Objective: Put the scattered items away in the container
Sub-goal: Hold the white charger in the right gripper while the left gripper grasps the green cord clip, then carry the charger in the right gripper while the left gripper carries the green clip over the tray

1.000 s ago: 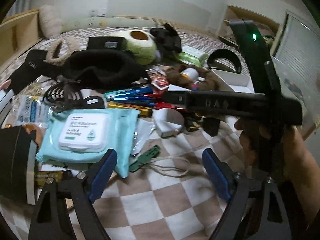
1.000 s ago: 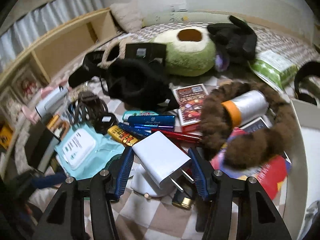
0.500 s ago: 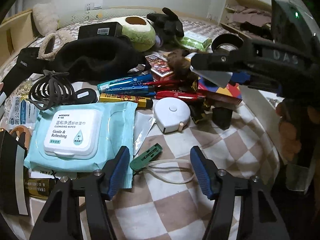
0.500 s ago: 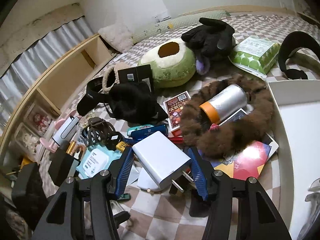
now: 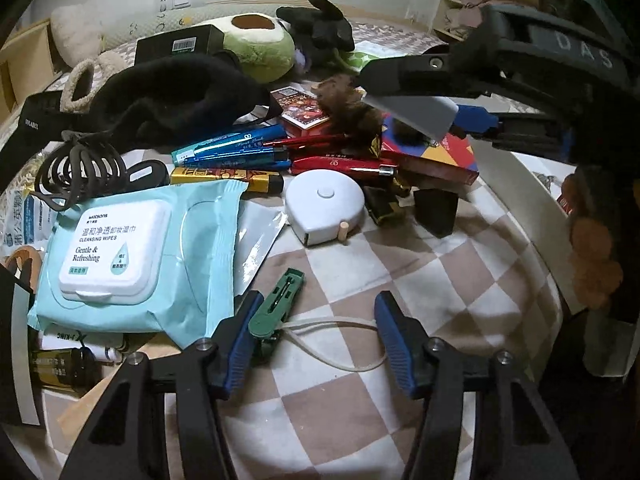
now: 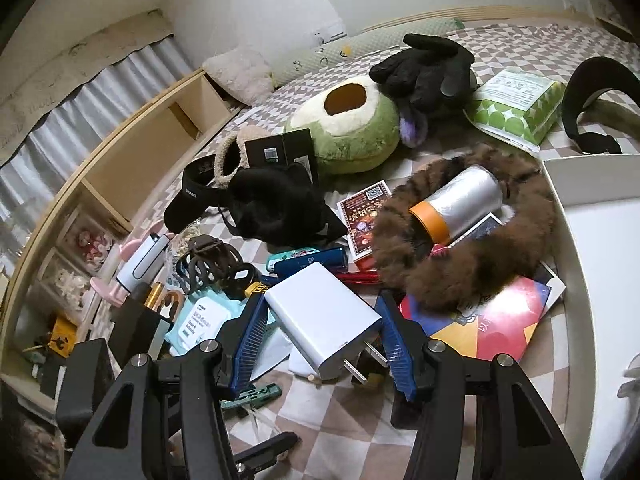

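The step in hand looked like the carry: the right claw point(image 6: 326, 354) pinched a white charger point(image 6: 320, 320) between its blue pads, lifted clear of the clutter on the bed point(image 6: 332, 420). The charger was a smooth rounded block, two metal prongs pointing down and toward the camera, gripped across its long sides. In the left wrist view it hung above the red box point(image 5: 432, 152), just short of the bin point(image 5: 516, 200). The bin, a white container, lay to the right, its rim point(image 6: 560, 216) beside the brown fur ring point(image 6: 480, 264).

The next move would likely call for swinging the charger right, over that rim, then spreading the claw to drop it inside.

The left claw point(image 5: 316, 336) stood spread and held nothing, low over the checked cover, with a green clip point(image 5: 276, 304) and its pale cord just at its left pad, a likely next pick.
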Tool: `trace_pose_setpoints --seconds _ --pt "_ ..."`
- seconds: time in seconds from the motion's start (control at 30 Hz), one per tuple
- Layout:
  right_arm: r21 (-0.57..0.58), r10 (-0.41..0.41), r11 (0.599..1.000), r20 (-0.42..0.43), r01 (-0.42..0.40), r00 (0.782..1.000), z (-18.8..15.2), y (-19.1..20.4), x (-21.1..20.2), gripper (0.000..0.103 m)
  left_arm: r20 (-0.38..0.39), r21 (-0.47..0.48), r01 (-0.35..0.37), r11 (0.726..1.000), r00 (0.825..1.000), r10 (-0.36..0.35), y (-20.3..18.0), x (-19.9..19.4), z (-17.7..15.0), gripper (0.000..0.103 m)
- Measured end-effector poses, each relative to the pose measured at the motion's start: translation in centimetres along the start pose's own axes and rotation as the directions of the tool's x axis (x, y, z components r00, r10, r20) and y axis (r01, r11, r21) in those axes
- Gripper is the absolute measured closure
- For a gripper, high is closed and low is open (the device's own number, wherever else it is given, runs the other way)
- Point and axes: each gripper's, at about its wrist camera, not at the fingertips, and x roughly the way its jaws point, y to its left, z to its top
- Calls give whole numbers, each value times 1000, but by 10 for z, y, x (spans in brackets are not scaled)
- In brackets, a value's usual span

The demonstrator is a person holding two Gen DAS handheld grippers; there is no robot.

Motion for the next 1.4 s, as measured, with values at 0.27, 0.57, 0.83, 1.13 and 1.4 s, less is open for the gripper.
trace_pose_setpoints --seconds 0.27,0.57,0.83,1.13,1.4 --pt "12 -5 1000 -4 5 1000 -2 -3 -3 46 -9 -43 32 999 999 -33 9 -7 -2 91" --pt "34 0 999 7 -1 1000 -6 -5 -11 46 0 -54 26 998 1000 -26 8 -12 -6 91" --pt "40 14 999 18 -15 1000 -7 -4 -18 46 31 -74 35 997 999 -33 13 -19 -3 91" --pt "51 49 997 45 -51 998 -13 -1 -32 46 89 -115 28 993 996 -18 20 -37 8 91" --pt "73 63 995 48 -66 997 -23 2 -42 46 107 -139 19 990 994 -4 19 -43 14 91"
